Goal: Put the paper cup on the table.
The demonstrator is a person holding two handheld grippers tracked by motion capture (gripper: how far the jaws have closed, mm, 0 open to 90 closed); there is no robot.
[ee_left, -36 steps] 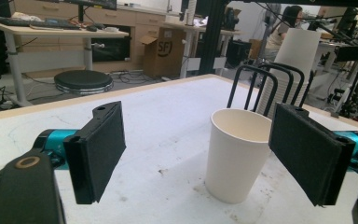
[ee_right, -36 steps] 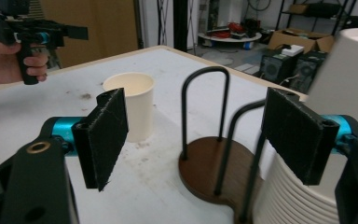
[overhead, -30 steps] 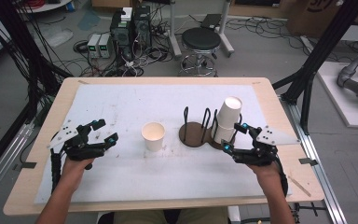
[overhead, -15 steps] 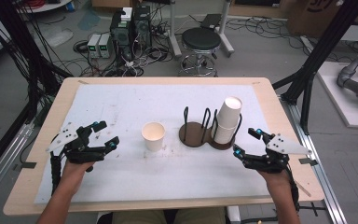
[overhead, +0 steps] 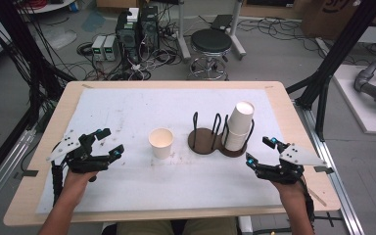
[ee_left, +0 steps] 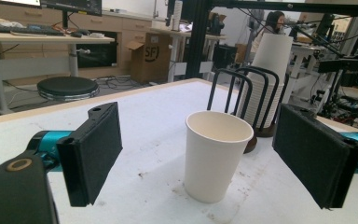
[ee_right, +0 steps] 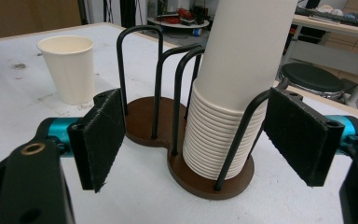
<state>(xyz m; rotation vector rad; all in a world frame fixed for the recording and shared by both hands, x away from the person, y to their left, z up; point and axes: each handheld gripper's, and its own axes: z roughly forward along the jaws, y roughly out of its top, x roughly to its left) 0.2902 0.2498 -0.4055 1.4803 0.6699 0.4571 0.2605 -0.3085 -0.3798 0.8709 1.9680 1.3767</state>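
Two grippers spread wide and empty: left gripper near the worktop's left edge, aimed at the lone cup standing mid-worktop; right gripper near the right edge, facing the cup stack in its wire holder. Probably a pause between steps; next, closing on a cup. White-covered worktop, lightly stained. Beyond, stool, cables, computers on the floor.

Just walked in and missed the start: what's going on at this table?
A person holds a two-jaw gripper in each hand over a white-covered table. Both are open and hold nothing. The left gripper faces a single upright paper cup, with a gap between them. The right gripper faces a stack of cups standing upside down in a wire holder, near it but not touching.
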